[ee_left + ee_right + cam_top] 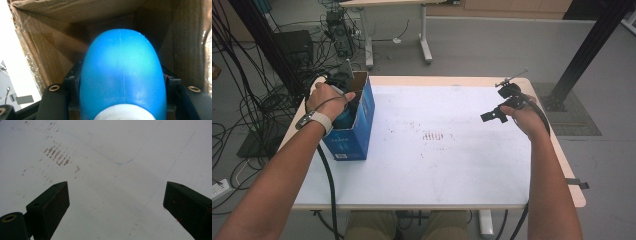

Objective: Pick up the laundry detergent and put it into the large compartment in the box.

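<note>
- Grey floor with many black cables is surrounding the white rectangular counter [437, 165], and a faint reddish-brown smudge [434, 135] is showing near the middle of its top.
- At the left end of the counter an open blue cardboard box [357, 127] is standing upright, its brown inner walls [50, 50] facing the left gripper view.
- The left hand-held gripper [343, 95] is reaching down into this box from above, and the person's left hand [326, 97], wearing a pale wrist strap, is holding it at the box opening.
- In the left gripper view a smooth, rounded blue plastic bottle [123, 75] is sitting between the two black jaws; its rounded end is pointing into the box and a white part is showing at the lower edge.
- The jaws of the left hand-held gripper are pressing on both sides of the blue bottle, so it is clamped on it, and the bottle is inside the box.
- The right hand-held gripper [492, 116] is hanging over the right part of the counter, well apart from the box, in the person's right hand [527, 117].
- In the right gripper view its two black jaws are standing wide apart with bare white counter between them, and they are holding nothing.
</note>
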Action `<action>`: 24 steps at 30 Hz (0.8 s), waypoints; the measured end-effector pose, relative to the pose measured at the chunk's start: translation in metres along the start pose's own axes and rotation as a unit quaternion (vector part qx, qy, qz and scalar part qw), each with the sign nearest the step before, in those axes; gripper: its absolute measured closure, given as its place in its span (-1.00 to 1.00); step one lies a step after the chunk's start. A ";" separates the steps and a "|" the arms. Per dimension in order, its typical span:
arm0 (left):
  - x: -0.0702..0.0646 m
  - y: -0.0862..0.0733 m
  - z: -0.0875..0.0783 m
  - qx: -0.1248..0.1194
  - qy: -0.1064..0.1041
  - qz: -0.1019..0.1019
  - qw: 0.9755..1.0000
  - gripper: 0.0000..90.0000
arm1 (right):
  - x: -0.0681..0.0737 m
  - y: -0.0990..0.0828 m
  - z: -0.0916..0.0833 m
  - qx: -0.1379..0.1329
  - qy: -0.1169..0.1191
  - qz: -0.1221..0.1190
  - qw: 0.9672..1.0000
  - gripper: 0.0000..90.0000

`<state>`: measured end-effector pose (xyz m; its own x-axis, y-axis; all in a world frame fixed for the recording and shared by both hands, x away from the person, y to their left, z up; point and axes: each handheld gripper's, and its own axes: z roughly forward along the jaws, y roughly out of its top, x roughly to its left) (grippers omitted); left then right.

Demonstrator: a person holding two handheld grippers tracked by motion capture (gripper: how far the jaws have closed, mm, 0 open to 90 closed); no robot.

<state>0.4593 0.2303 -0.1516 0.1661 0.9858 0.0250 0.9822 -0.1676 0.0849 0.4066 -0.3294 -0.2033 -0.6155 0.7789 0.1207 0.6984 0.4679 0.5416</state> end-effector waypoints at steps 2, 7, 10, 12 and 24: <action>0.000 0.000 0.000 -0.001 0.000 0.000 1.000 -0.16 | 0.000 0.000 0.000 0.000 0.000 0.000 1.000 -0.85; -0.002 0.000 0.000 0.000 0.003 0.002 1.000 -0.16 | 0.000 0.000 0.000 -0.001 0.000 0.002 1.000 -0.85; -0.002 0.001 0.000 0.001 0.002 0.002 1.000 -0.16 | 0.000 0.000 0.000 0.001 0.000 0.001 1.000 -0.85; -0.002 0.001 0.000 0.001 0.002 0.002 1.000 -0.16 | 0.000 0.000 0.000 0.001 0.000 0.001 1.000 -0.85; 0.000 0.001 0.000 0.003 0.000 0.001 1.000 -0.16 | 0.000 0.000 0.000 0.001 0.000 0.000 1.000 -0.85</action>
<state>0.4600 0.2298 -0.1517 0.1689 0.9853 0.0259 0.9823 -0.1704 0.0782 0.4068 -0.3293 -0.2034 -0.6151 0.7791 0.1211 0.6994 0.4682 0.5401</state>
